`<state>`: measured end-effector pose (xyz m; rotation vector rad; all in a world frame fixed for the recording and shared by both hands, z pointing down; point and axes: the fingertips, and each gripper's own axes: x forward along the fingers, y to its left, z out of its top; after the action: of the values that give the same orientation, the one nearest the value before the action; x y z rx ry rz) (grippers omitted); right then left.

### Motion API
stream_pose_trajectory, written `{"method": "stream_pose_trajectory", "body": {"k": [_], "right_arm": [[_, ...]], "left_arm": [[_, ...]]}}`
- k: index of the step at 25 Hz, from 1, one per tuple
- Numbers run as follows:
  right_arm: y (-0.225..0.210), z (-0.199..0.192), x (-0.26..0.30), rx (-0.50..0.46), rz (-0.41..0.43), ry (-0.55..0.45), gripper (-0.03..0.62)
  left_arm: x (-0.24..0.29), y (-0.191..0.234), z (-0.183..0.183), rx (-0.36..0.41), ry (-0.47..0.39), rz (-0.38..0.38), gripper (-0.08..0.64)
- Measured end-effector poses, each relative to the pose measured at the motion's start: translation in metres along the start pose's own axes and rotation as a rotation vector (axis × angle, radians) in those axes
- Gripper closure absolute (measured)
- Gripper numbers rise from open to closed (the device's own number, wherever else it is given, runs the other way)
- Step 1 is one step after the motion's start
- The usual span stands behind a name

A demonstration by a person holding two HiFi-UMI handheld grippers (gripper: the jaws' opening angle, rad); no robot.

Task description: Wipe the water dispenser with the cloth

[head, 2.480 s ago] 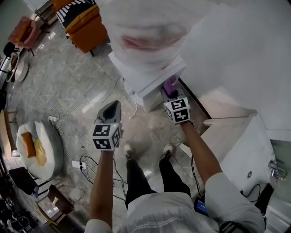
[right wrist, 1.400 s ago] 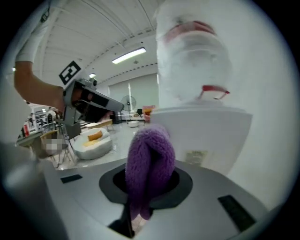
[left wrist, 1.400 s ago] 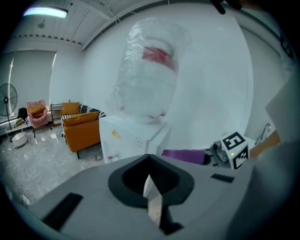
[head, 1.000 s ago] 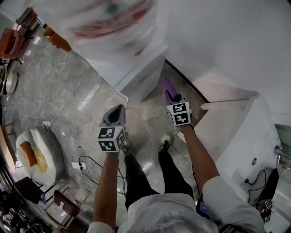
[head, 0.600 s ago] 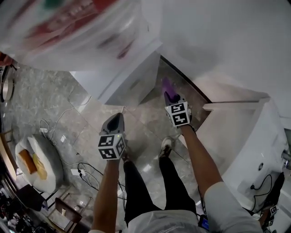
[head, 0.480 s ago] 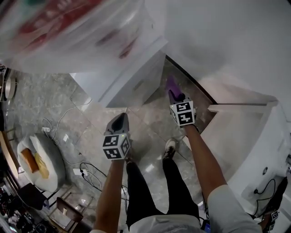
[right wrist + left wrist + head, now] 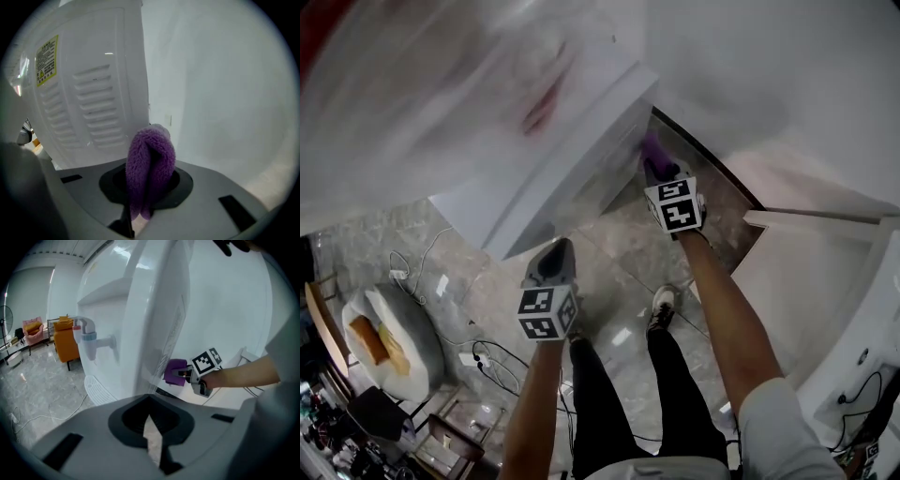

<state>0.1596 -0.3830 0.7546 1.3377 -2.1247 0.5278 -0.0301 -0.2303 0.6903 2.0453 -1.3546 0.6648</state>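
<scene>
While the head view is smeared across its top, the lower half reads clearly enough.

Far left: round white pouffe (image 7: 405,349) with orange cushions (image 7: 367,337) on grey marble floor (image 7: 609,246); loose cables (image 7: 478,354) just beside it.

Left of centre: left forearm runs straight up from the bottom edge, wrist level. Left gripper (image 7: 555,261) points forward at the lower front corner of the tall white plastic water dispenser (image 7: 546,178), near it but apart. In its own view the left gripper (image 7: 150,428) has its jaws drawn together to a thin sliver, nothing in them. That view also shows the dispenser (image 7: 140,319) standing upright, with red and blue taps (image 7: 87,335) on its front and an orange armchair (image 7: 66,340) behind.

Centre right: right arm stretched further forward than the left, elbow nearly straight, reaching along the dispenser's side. Right gripper (image 7: 661,174) is clamped on a folded purple terry cloth (image 7: 652,148), which sticks out past the fingertips at the dispenser's side wall, low down.

Right gripper view: cloth (image 7: 150,161) pinched tight between the jaws, its fold upright. It faces the side panel with vent slats (image 7: 96,105) and a yellow label (image 7: 47,58). Contact with the panel cannot be told. White wall (image 7: 225,93) just beyond, to the right.
</scene>
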Motion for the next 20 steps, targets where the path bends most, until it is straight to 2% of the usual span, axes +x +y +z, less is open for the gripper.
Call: {"method": "stream_pose_trajectory", "body": {"k": [4,7,12,20], "right_arm": [[0.023,0.02,0.008,-0.049,0.064,-0.026,0.526],[0.033,0.02,0.005,-0.018,0.079,-0.04,0.526],[0.073,0.008,-0.003,-0.106,0.123,-0.046,0.526],[0.129,-0.013,-0.006,-0.168,0.199,-0.035,0.526]], "left_arm": [[0.0,0.008,0.002,0.019,0.005,0.001,0.548],[0.002,0.007,-0.001,0.012,0.005,0.001,0.548],[0.004,0.003,-0.01,0.004,0.005,-0.011,0.548],[-0.01,0.016,-0.047,-0.055,0.022,0.023,0.548]]}}
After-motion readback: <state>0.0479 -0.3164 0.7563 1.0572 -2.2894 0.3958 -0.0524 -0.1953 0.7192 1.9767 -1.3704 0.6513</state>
